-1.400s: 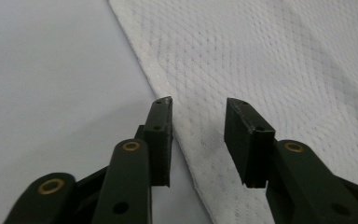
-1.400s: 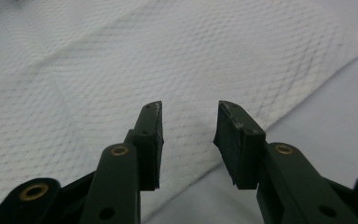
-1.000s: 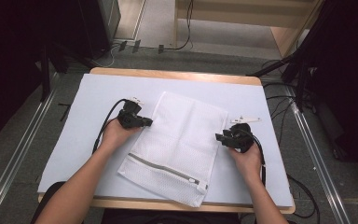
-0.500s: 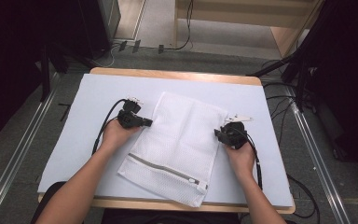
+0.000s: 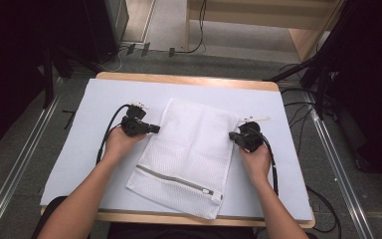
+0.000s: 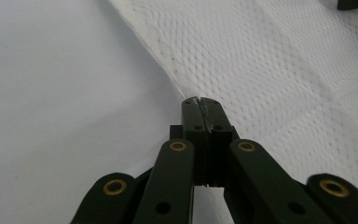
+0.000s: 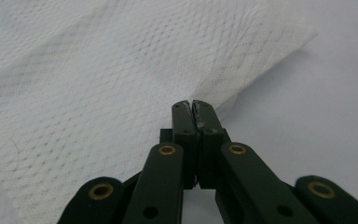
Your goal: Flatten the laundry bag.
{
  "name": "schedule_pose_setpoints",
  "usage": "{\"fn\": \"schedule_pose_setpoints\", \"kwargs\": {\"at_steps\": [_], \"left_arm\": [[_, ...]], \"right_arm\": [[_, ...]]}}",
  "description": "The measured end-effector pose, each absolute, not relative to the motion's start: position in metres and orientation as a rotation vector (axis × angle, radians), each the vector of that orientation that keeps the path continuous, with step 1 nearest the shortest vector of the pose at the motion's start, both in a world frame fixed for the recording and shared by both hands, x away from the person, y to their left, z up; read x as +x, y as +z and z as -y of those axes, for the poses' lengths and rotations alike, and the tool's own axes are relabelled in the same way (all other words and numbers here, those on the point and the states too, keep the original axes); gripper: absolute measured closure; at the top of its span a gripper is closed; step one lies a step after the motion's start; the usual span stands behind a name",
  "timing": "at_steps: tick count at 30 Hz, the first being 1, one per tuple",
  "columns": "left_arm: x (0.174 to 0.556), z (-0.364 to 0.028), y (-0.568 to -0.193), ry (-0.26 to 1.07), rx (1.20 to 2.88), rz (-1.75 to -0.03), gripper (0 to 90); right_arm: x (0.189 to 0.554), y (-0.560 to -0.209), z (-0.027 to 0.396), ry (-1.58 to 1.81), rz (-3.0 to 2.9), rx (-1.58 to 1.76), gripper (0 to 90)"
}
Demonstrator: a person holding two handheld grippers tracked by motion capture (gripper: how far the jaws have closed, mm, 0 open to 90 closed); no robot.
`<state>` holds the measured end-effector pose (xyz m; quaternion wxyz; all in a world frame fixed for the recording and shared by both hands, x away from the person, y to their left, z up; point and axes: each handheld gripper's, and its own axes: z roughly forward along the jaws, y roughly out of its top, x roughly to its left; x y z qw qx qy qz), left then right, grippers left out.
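a white mesh laundry bag point(image 5: 191, 157) lies flat and slightly askew in the middle of the pale table cover point(image 5: 79, 144), its zipper point(image 5: 175, 180) running across near the person's end. compared with a second ago, the right gripper point(image 5: 235, 136) has slid in from beside the bag to its right edge, and its jaws have just been closing; in the right gripper view they now meet on the bag's hem point(image 7: 223, 100), where the mesh lifts into a small fold at the tips. the left gripper point(image 5: 155, 129) sits where it was, at the bag's left edge, its jaws pressed together on the seam point(image 6: 179, 79) in the left gripper view. the bag itself has not shifted on the table. both hands rest on the cover, cables trailing back toward the person. no brand, label or readable writing shows on the bag or the grippers.
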<state>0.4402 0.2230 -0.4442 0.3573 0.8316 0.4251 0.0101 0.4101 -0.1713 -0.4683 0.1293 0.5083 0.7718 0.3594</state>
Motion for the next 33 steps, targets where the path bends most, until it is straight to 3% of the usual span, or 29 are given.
{"fn": "schedule_pose_setpoints", "kwargs": {"at_steps": [20, 33], "left_arm": [[0.422, -0.267, -0.442, 0.091, 2.041, -1.231, 90.0], [0.435, -0.268, -0.448, 0.115, 2.028, -1.261, 90.0]], "right_arm": [[0.461, -0.462, 0.131, 1.101, -2.308, 1.372, 90.0], [0.478, -0.468, 0.124, 1.101, -2.320, 1.380, 90.0]]}}
